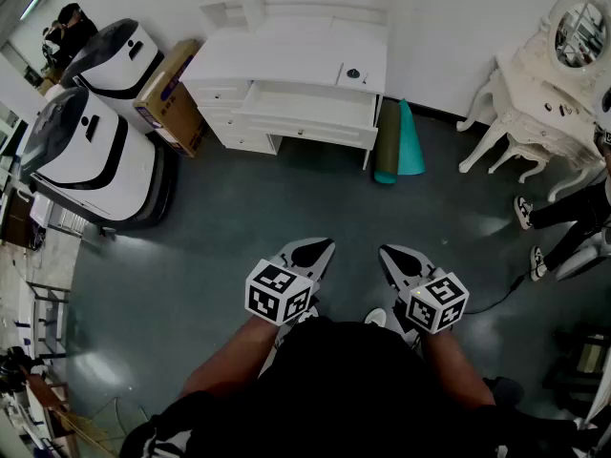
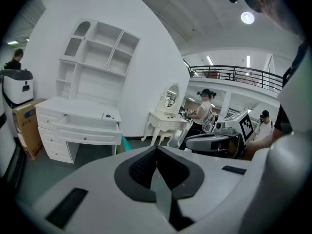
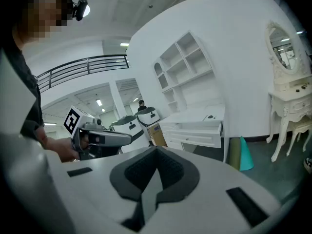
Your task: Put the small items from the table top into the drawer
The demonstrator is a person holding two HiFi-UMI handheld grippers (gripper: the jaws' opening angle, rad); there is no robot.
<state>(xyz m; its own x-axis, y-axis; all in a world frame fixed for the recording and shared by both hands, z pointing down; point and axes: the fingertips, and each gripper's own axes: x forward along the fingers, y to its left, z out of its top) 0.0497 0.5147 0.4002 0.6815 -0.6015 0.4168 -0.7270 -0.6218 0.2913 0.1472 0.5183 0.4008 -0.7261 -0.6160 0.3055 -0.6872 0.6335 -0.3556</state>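
Jaws of the left gripper (image 2: 157, 152) are seen pressed together with nothing between them, and those of the right gripper (image 3: 157, 152) are likewise closed and empty. Both grippers are held low, side by side, close to the person's body. Well ahead of them, across the grey floor (image 1: 286, 208), a white wooden desk with shelves (image 1: 286, 51) is set against the wall, with its wide shallow drawer (image 1: 305, 122) open towards the person. A small dark round item (image 1: 353, 72) is seen on the desk top near its right end, just behind the drawer. It lies straight ahead, about midway between the two grippers, so neither is judged clearly nearer. The drawer's long axis runs across the line of approach. An approach to the desk is judged necessary before any grasp.
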